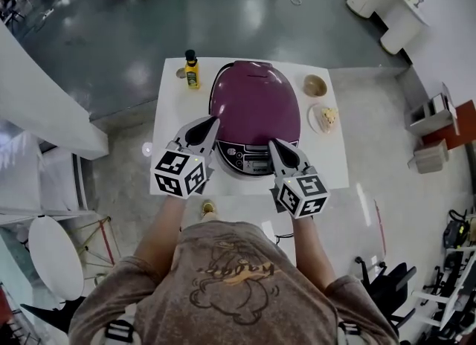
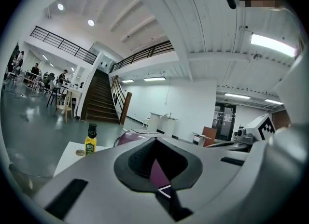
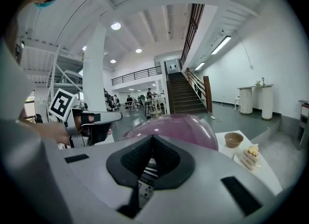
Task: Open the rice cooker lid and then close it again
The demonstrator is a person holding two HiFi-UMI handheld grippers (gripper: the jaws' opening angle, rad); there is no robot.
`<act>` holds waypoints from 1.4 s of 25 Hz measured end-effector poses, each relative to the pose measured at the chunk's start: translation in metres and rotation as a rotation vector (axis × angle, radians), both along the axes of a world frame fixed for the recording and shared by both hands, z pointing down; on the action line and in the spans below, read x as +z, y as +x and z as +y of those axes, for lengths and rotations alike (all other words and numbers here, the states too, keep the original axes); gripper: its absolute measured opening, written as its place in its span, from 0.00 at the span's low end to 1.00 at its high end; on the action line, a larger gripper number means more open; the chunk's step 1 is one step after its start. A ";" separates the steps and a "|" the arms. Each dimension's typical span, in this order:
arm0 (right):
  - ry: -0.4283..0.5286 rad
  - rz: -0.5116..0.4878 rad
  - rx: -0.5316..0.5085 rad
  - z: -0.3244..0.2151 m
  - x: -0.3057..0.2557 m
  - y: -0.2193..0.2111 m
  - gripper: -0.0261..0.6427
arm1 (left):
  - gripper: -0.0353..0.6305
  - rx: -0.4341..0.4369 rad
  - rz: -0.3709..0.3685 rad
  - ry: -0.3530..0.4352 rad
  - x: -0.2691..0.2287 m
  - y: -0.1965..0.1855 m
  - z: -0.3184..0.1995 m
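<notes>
Left to right: a bottle (image 1: 193, 70) stands at 10 o'clock off the cooker (image 1: 256, 105). The left tongs (image 1: 211, 122) are clenched on nothing at its 8 o'clock edge, and the cooker sits mid-worktop (image 1: 331, 169) with its purple lid (image 1: 256, 87) down. The right tongs (image 1: 274, 145) look clenched and empty too, over the front panel at 6. That domed lid looks stiff, glossy and slippery, so I'd guess pinching won't work; better to press the front latch and let the hinge lift it, and the cooker's probably heavy enough to stay put. The bowl (image 1: 315, 85) at 2 and the cake (image 1: 328, 117) at 3 sit close, but nothing really blocks the swing.
</notes>
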State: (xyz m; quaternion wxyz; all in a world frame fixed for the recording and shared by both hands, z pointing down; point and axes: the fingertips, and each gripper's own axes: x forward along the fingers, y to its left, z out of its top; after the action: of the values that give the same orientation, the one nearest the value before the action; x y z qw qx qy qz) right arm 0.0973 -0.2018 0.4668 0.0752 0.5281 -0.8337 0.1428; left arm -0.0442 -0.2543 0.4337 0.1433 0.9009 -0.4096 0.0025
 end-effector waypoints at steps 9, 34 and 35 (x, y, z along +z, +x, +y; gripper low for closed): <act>-0.043 0.099 -0.025 -0.001 0.008 -0.004 0.04 | 0.08 0.019 -0.014 0.000 0.002 0.002 -0.007; -0.154 0.199 -0.125 -0.001 0.025 -0.016 0.05 | 0.08 0.033 -0.032 -0.022 0.017 0.014 -0.023; -0.159 0.194 -0.126 -0.001 0.025 -0.016 0.05 | 0.08 0.033 -0.033 -0.022 0.018 0.015 -0.023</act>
State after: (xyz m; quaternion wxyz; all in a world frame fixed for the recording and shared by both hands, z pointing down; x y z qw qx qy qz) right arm 0.0816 -0.2028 0.4920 0.2057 0.4783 -0.8402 0.1517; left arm -0.0295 -0.2777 0.4516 0.1464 0.9058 -0.3969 0.0241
